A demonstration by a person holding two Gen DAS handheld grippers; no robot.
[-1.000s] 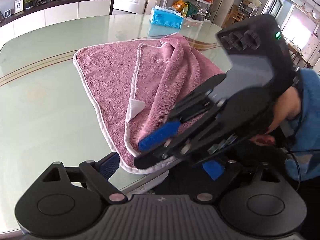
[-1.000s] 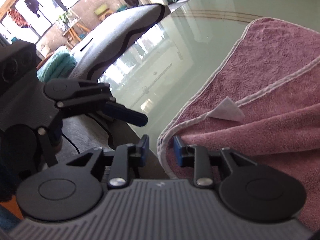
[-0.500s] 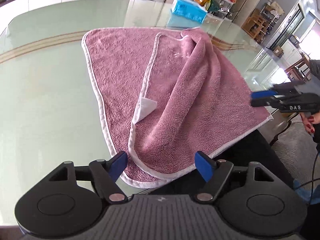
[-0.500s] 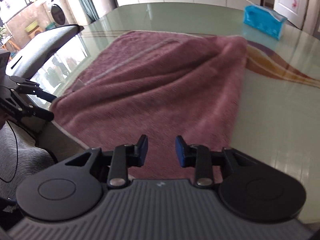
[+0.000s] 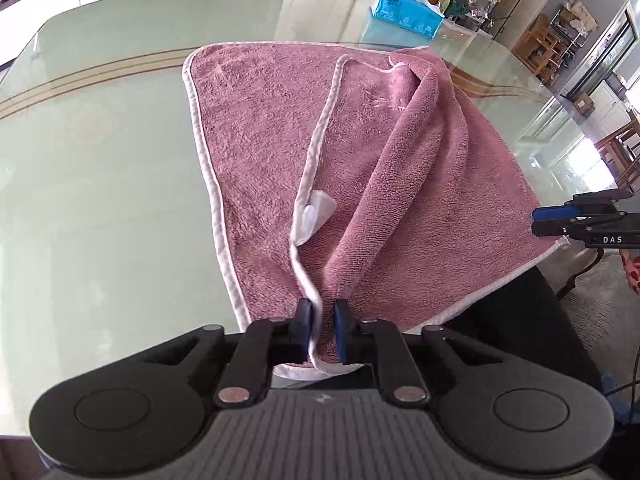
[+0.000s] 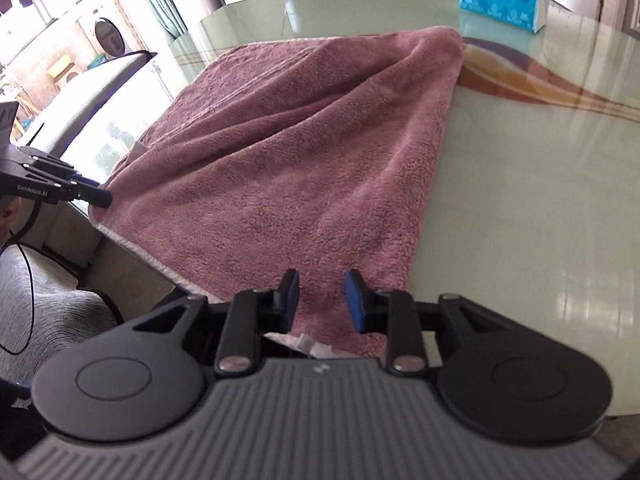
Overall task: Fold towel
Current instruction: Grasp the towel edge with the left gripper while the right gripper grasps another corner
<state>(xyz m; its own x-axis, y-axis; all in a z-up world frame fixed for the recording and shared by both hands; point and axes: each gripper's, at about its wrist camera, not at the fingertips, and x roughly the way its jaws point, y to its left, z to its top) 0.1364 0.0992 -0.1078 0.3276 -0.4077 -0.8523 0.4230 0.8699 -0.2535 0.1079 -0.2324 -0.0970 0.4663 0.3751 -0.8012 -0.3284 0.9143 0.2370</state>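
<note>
— Towel (image 5: 260, 152)?
— Pink, fluffy, white-edged; spread on the glass table (image 5: 100, 200), partly folded over, one thick ridge running from the left gripper (image 5: 321, 330) away toward the far corner. White tag (image 5: 316, 210) just ahead of that gripper.
— Left gripper?
— Nearly closed, pinching the white hem at the near edge.
— Right gripper (image 6: 322, 298)?
— Parted, straddling the towel's near corner, not clamped. Tissue box (image 6: 502, 2) far beyond, well apart.

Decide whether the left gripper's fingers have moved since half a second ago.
Yes. The left gripper has closed inward on the pink towel's white-edged near corner at the glass table edge; earlier its fingers stood wide apart.
</note>
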